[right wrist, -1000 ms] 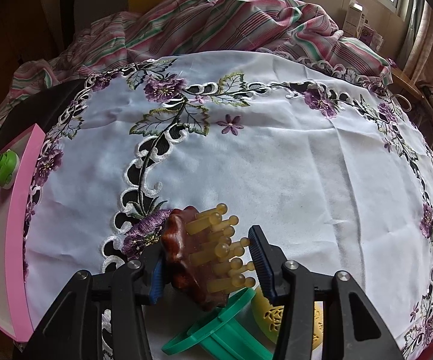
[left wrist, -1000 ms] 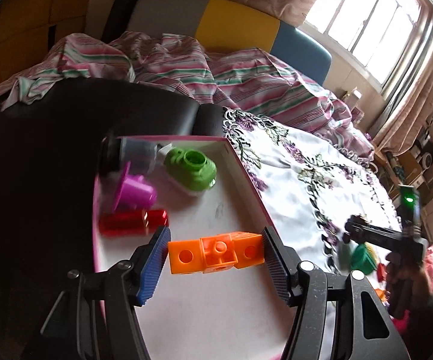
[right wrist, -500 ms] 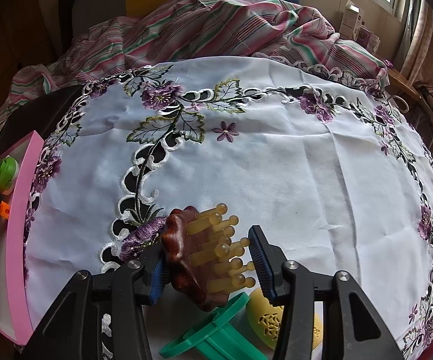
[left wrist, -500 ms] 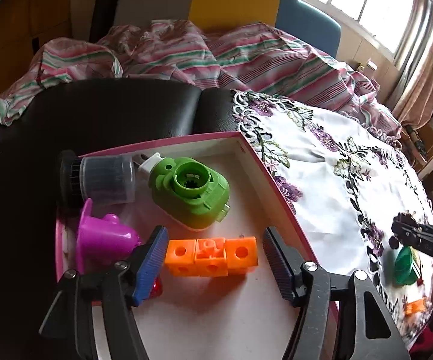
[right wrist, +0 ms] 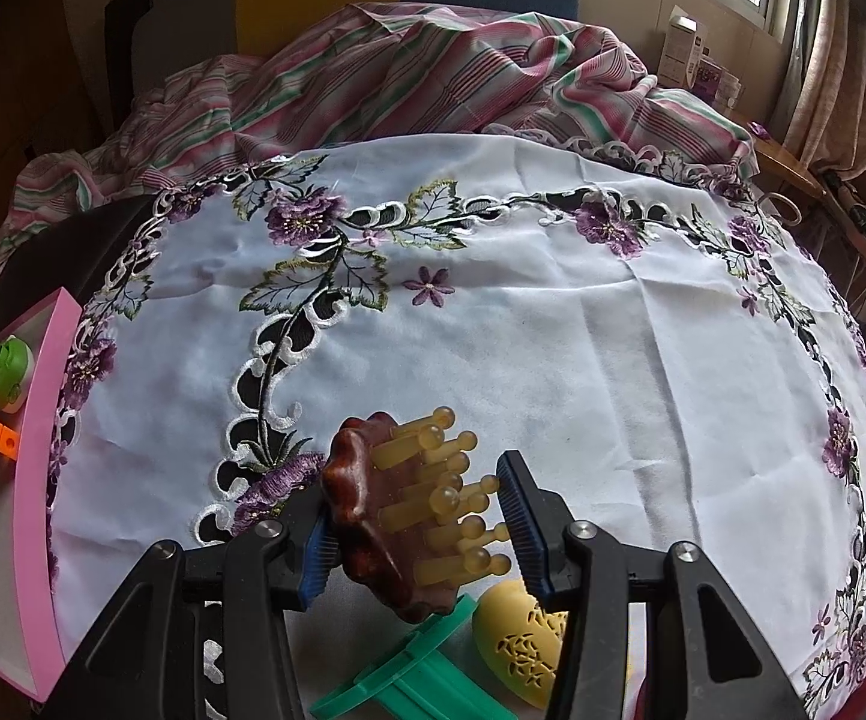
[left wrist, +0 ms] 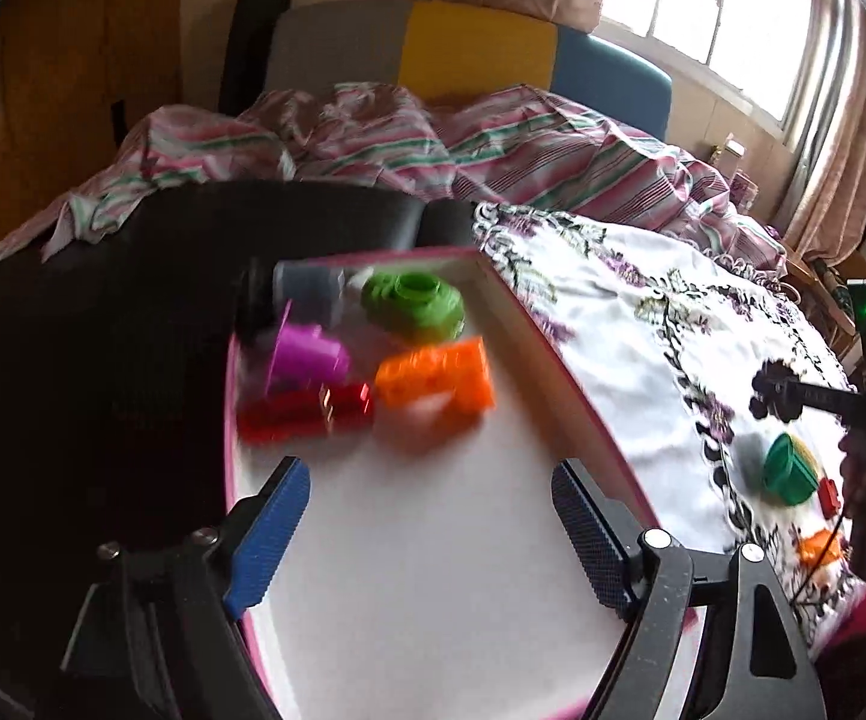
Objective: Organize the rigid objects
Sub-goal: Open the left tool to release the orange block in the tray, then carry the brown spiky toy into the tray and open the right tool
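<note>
In the left wrist view, motion blur smeared the toys in the tray's upper part: the orange block, red piece and purple cup lacked sharp edges. At the right wrist view's bottom edge, the green plastic piece was cut off, and the yellow perforated object sat partly hidden behind the right finger.

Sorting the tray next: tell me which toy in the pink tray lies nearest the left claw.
The red block. It lies closest to the opening, empty left claw, in front of the purple cup and beside the orange block.
</note>
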The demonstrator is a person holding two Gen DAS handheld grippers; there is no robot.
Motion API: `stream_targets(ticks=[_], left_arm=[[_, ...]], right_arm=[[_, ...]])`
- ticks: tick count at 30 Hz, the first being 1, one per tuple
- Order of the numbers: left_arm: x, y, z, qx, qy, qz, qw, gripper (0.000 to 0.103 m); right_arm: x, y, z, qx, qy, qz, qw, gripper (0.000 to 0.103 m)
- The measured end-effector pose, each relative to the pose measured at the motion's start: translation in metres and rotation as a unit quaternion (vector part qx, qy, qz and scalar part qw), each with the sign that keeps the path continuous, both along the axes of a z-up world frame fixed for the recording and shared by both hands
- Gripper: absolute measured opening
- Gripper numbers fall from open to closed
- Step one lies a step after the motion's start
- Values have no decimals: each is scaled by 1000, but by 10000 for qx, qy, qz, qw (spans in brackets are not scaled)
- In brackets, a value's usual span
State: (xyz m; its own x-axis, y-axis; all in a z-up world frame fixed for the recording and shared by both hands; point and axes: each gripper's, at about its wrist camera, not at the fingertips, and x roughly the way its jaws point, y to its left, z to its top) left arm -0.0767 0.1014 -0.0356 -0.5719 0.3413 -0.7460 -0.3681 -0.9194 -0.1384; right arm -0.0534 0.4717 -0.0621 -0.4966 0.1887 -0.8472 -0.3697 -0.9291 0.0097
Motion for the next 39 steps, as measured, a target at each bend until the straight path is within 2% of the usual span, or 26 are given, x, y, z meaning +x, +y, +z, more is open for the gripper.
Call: stream_targets(ticks=[8,12,18,25,31,35,39], left_arm=[[29,-20,4,-127,-2,324,9994,84],[36,-28,5,-251,80,407,9988,84],[38,-43,8,-237,75,538,9982,84],[38,-59,5,-157,1,667,9977,84],[36,-85,4,-29,-40,975,9952,84],[36,-103,3,13,-58,1179,9930,84],[35,-116,-1,52,-128,1316,9912,84]], right_arm=[[3,-14,17,-174,465,343,9982,49],[1,-24,17,-225,480,565,9970,49],[-1,-49,21,-346,464,935,9939,49],[-5,-117,39,-452,580,1647,9836,49],[-17,-193,54,-648,657,2502,9638,49],[-33,-248,45,-787,431,2973,9506,49],[-60,-296,16,-969,1,3132,9447,49]])
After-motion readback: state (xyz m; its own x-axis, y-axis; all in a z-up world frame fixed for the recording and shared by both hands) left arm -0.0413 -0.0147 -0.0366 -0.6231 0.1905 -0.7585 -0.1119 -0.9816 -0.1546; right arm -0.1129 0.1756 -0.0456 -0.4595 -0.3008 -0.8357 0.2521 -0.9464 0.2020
